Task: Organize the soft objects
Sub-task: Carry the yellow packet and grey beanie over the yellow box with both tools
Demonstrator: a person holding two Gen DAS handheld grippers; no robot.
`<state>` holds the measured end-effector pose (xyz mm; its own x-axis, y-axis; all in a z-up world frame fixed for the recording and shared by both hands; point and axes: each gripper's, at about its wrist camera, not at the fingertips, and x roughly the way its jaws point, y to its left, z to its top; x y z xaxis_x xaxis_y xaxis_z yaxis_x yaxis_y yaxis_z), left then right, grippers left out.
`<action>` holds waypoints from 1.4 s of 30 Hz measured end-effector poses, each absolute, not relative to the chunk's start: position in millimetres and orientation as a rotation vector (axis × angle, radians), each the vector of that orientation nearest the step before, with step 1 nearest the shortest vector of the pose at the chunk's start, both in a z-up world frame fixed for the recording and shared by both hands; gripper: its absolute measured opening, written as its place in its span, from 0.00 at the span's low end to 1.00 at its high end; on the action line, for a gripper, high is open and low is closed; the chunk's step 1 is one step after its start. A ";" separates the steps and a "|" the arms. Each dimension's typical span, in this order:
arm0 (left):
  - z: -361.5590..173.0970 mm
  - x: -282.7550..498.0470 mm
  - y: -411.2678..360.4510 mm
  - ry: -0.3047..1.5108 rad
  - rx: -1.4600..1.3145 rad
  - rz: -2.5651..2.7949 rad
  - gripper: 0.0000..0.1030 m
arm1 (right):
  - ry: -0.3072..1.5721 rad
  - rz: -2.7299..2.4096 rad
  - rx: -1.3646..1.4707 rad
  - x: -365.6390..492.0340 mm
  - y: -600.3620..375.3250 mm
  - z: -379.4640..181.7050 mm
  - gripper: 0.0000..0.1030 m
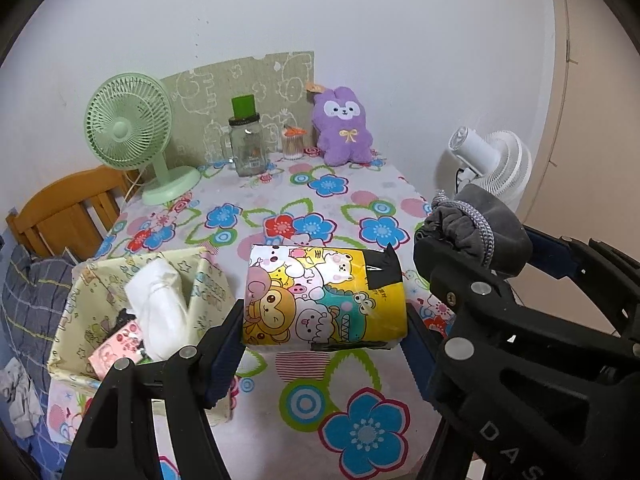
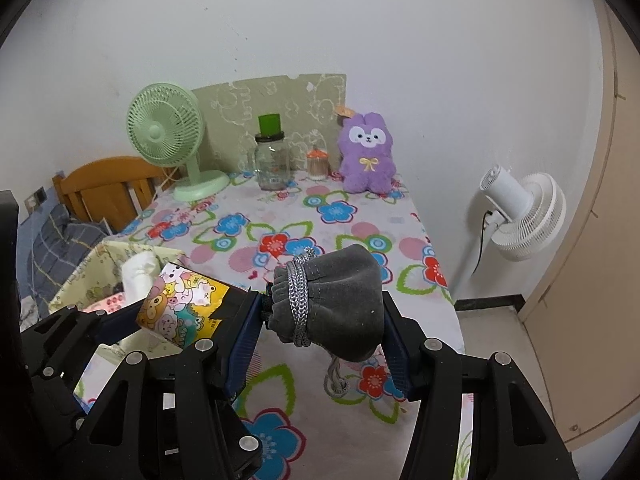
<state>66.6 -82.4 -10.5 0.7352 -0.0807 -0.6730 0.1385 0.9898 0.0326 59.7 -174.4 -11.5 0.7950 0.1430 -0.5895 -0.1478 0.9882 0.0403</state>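
Gripping a cartoon tissue pack [image 1: 324, 296], left gripper [image 1: 324, 332] is beside the paper-lined box [image 1: 68, 312]; right gripper [image 2: 324, 320] is clenched on grey drawstring pouch [image 2: 340, 304] w/ cord, above floral tablecloth [image 2: 280, 216].

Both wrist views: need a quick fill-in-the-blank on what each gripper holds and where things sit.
1. The left gripper is shut on the cartoon tissue ____.
2. The right gripper is shut on a ____ drawstring pouch.
3. The purple plush sits at the table's ____ edge.
Missing: pack; grey; far
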 end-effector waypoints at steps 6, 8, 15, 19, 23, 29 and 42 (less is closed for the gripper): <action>-0.7 59.3 -72.6 0.713 0.093 -0.120 0.72 | 0.611 0.144 -0.017 51.5 -163.3 0.9 0.58; 0.9 57.7 -69.6 0.707 0.093 -0.121 0.72 | 0.603 0.137 -0.023 49.1 -158.5 4.4 0.58; 5.1 55.5 -55.3 0.700 0.096 -0.123 0.72 | 0.614 0.152 -0.018 48.0 -144.7 8.9 0.58; 5.5 56.5 -46.3 0.698 0.095 -0.118 0.72 | 0.615 0.159 -0.015 48.9 -134.6 9.8 0.58; 6.5 57.2 -32.0 0.689 0.096 -0.101 0.72 | 0.621 0.173 -0.011 52.7 -121.9 8.9 0.58; 5.4 62.3 -10.7 0.694 0.089 -0.083 0.72 | 0.630 0.198 -0.011 57.6 -97.9 7.8 0.58; -0.5 70.4 24.9 0.709 0.077 -0.052 0.72 | 0.652 0.256 -0.009 71.5 -60.9 0.7 0.58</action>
